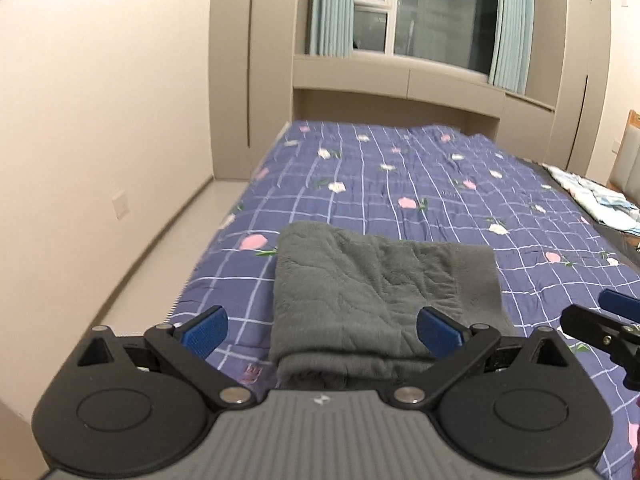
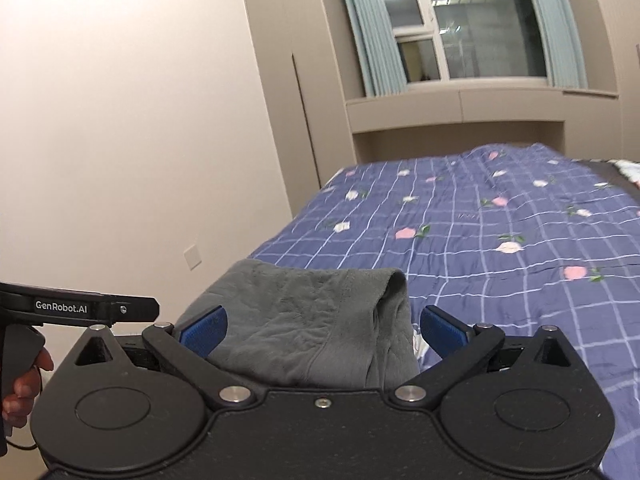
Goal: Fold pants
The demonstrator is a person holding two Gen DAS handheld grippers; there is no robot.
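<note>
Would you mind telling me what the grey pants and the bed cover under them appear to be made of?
The grey pants look like a soft fleece or plush knit: matte, with a fuzzy nap and thick, rounded folds. The bed cover seems to be a quilted cotton-like fabric, printed with a white grid and pink flowers on purple; puckered seams suggest padding. Neither fibre is certain.

1. Folded pants [image 1: 372, 300] lie on the bed [image 1: 400, 184], near its front edge.
2. A wall [image 1: 100, 120] runs along the bed's left side.
3. A window [image 1: 420, 12] stands behind the bed's far end.
4. Crumpled cloth [image 1: 596, 196] lies at the bed's right edge.
</note>
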